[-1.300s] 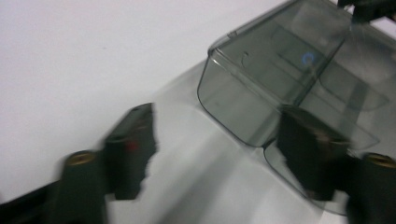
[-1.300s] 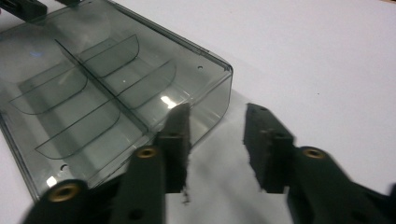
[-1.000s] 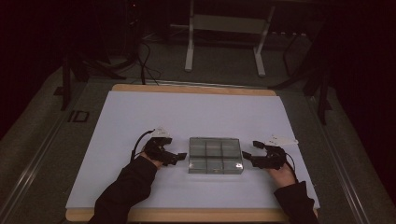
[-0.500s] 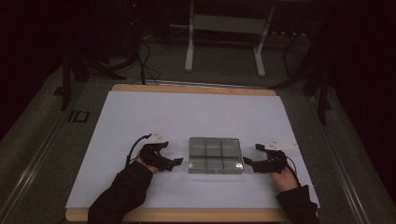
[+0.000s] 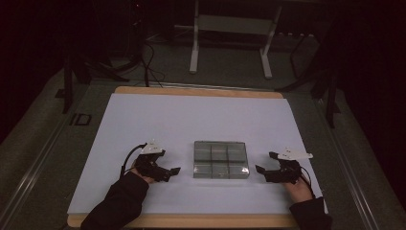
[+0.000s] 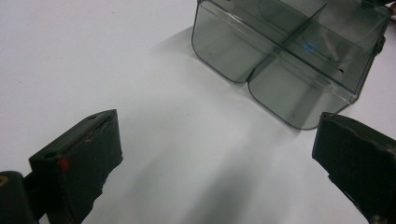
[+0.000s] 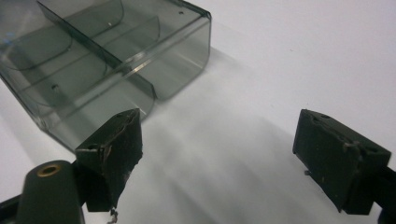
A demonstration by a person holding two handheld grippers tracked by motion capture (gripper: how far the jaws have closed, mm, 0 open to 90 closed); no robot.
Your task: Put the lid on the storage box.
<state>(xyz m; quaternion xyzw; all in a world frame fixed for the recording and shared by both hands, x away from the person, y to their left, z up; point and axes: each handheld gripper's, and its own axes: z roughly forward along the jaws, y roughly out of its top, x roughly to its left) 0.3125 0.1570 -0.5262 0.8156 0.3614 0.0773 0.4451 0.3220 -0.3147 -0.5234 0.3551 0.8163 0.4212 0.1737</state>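
Fingers (image 6: 74,158) of the left gripper (image 5: 173,170) are standing wide apart with nothing between them, only bare white table (image 5: 201,115) showing in the gap. Fingers (image 7: 114,149) of the right gripper (image 5: 262,169) are likewise spread; its jaws have just been opening, and no part of the box is sitting between them.

Clear smoke-tinted compartment box (image 5: 220,159) is lying flat on the table between the two grippers, touching neither. From the left fingers it is lying ahead and off toward the right finger, a rounded corner (image 6: 243,77) turned nearest. From the right fingers it is lying ahead and off toward the left finger, one lower corner sitting just past that finger's tip in the right gripper view; contact cannot be told there, but the high view is showing a gap.

Long axis of the box is running from one gripper to the other, so each short end is facing one set of fingers. Internal dividers are splitting it into six cells, all looking empty.

Judgement: both hands are flanking it at similar range, the right gripper looking slightly nearer. Any re-grip is likely turning on each gripper swinging inward to square up on its short end wall.
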